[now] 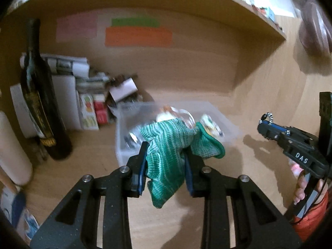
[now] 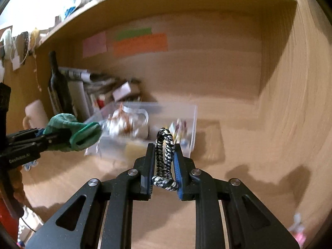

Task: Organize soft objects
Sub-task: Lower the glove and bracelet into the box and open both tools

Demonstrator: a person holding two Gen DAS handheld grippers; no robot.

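Observation:
My left gripper (image 1: 166, 151) is shut on a green knitted cloth (image 1: 166, 155), which bunches between its blue pads and hangs below them, held above the desk in front of a clear plastic bin (image 1: 224, 122). The cloth shows in the right wrist view (image 2: 83, 132) at the left. My right gripper (image 2: 165, 151) is shut on a black-and-white braided hair tie (image 2: 165, 155), held upright near the bin (image 2: 193, 124). The right gripper also shows at the right of the left wrist view (image 1: 267, 124). The bin holds several small soft items, blurred.
A dark wine bottle (image 1: 39, 95) stands at the left beside boxes and papers (image 1: 83, 95). A pale cylinder (image 1: 12, 149) stands further left. The wooden desk (image 1: 259, 83) has a shelf above. Coloured sticky notes (image 1: 137, 35) are on the back wall.

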